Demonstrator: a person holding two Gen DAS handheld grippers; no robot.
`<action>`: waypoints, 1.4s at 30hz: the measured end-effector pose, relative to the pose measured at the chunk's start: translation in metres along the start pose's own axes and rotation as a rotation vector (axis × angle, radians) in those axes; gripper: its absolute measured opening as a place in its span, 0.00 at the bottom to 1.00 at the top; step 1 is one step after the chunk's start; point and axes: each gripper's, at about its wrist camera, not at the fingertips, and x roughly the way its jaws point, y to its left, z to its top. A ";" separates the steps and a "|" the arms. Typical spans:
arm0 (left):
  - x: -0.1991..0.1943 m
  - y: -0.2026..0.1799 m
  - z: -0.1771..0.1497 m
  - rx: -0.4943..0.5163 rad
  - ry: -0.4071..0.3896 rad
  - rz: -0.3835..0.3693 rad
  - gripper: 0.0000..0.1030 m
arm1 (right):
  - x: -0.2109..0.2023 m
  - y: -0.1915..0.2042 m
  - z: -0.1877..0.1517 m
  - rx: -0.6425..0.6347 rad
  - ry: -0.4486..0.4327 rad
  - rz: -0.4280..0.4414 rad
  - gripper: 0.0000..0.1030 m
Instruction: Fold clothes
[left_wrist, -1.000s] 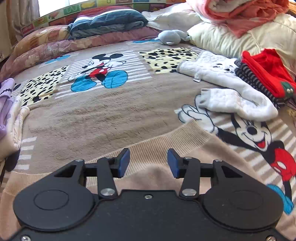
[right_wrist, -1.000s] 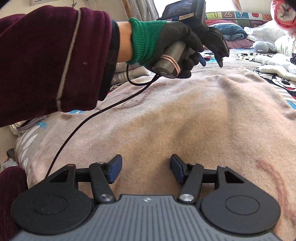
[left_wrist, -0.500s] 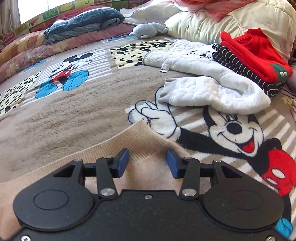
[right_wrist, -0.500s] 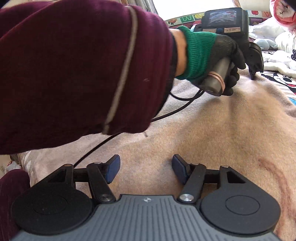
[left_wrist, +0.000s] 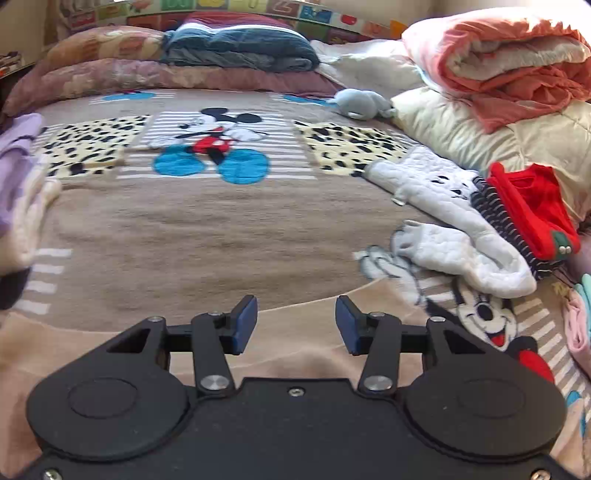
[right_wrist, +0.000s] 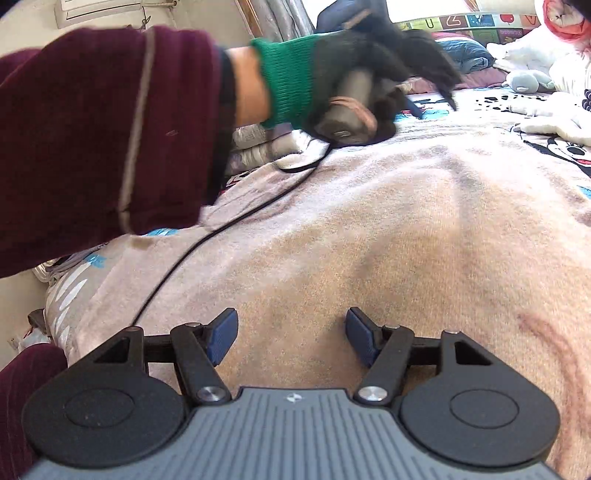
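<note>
Beige knit sweater (right_wrist: 369, 229) spread flat across the bed (left_wrist: 207, 229) | ribbed hem lies crosswise just beyond left gripper (left_wrist: 296, 325), jaws released, empty | right gripper (right_wrist: 291, 338) over sweater body, jaws released | left nearer hem.

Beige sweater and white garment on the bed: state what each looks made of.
Beige sweater: apparently a soft knit, matte and fuzzy, with a ribbed hem. White garment: seemingly quilted cotton-like fabric, matte, with stitched puckered texture and a ribbed cuff.
</note>
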 end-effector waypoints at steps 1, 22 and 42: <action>-0.010 0.019 -0.007 -0.002 -0.007 0.037 0.44 | 0.000 -0.001 0.002 -0.001 0.002 -0.002 0.63; 0.015 0.063 -0.032 -0.070 -0.009 0.187 0.44 | 0.009 -0.016 0.008 0.039 -0.007 0.042 0.67; -0.026 0.120 -0.032 -0.026 -0.039 0.306 0.34 | 0.011 -0.019 0.008 0.049 -0.012 0.052 0.67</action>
